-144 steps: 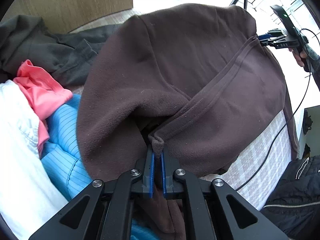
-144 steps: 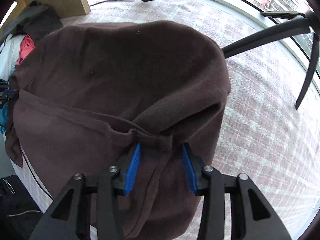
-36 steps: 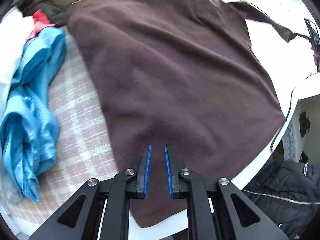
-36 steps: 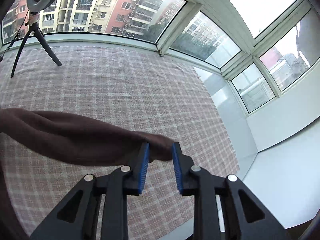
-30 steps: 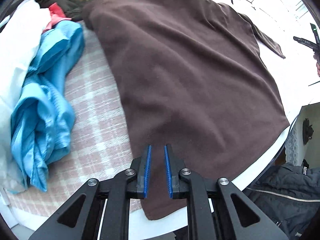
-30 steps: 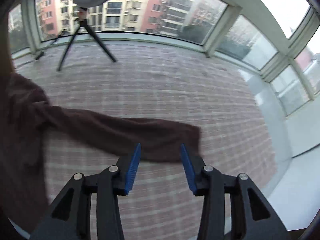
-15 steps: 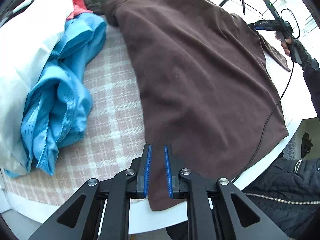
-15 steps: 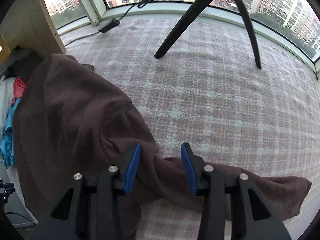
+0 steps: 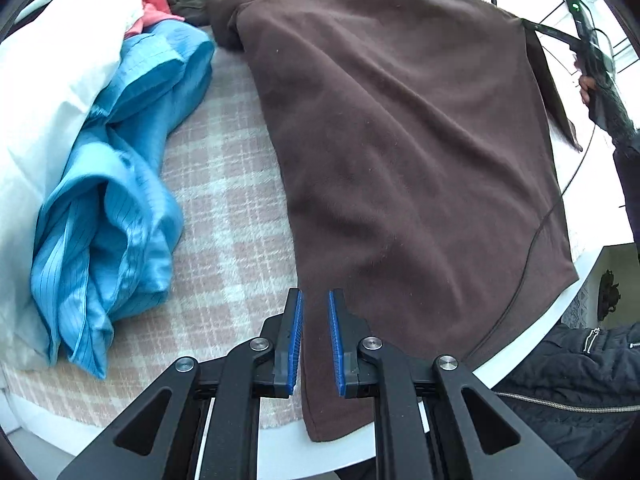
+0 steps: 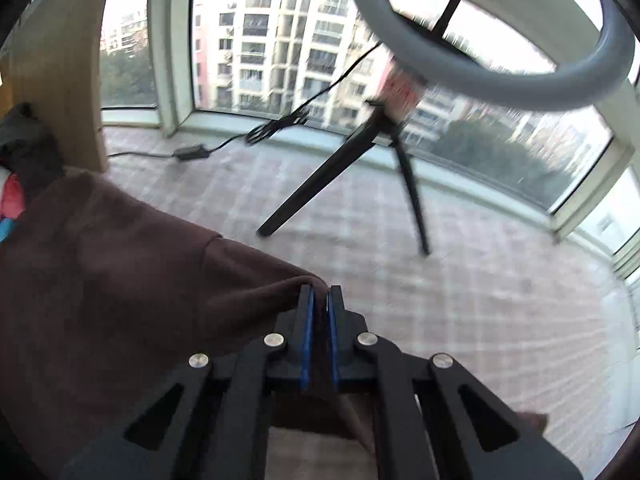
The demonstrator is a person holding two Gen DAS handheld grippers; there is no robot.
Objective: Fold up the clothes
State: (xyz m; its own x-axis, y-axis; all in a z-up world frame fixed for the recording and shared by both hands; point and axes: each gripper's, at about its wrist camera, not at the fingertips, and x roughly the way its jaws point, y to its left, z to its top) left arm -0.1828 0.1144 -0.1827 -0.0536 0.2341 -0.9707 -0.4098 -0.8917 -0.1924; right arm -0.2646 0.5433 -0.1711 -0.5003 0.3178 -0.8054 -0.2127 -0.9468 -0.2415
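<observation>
white bundle (image 9: 44, 80): far left, heaped up
blue shirt (image 9: 120, 184): crumpled beside it on the plaid cloth (image 9: 228, 216)
brown top (image 9: 400, 152): spread flat over the table, hem hanging off the near edge
left gripper (image 9: 314, 300): slightly parted, empty, over the top's left edge
right gripper (image 10: 319, 294): pinched tight on a fold of the brown top
ring light (image 10: 480, 36): on its tripod by the window

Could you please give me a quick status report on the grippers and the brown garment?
Left gripper open, empty, over the hem. Right gripper shut on brown garment at a fold. Garment spread flat; blue garment lies clear beside it.
</observation>
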